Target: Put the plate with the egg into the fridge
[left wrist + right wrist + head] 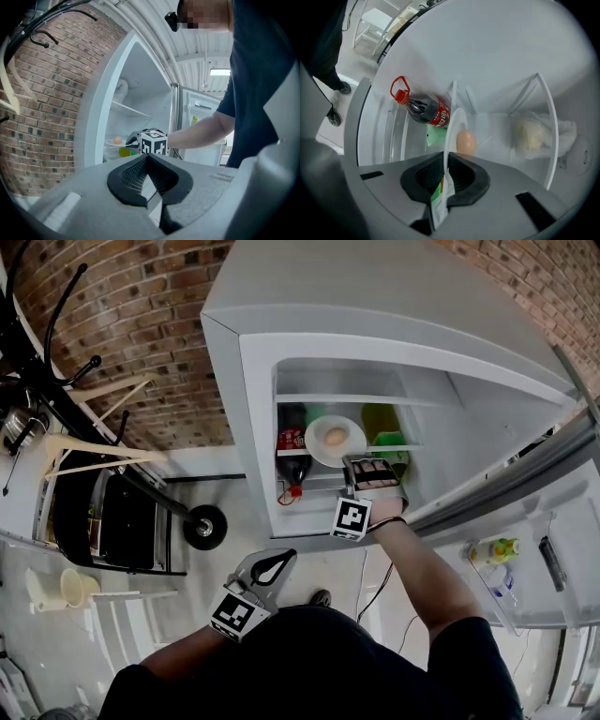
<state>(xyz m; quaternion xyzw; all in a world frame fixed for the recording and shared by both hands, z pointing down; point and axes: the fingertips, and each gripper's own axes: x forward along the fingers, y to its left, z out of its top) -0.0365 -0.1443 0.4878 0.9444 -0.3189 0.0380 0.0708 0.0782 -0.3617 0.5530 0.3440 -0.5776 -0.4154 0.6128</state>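
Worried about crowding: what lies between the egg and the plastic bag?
Nothing; the right gripper view shows only bare fridge between the egg and the plastic bag.

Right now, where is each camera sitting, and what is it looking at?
Head view: on the person's head, looking steeply down at the open fridge; both forearms, the left gripper and the right gripper show.
Left gripper view: on the left gripper, looking past its shut, empty jaws toward the fridge; the person's right arm and torso show.
Right gripper view: on the right gripper, looking into the fridge along jaws shut on the plate; a leg shows at the left edge.
Shared: all three show the plate with the egg.
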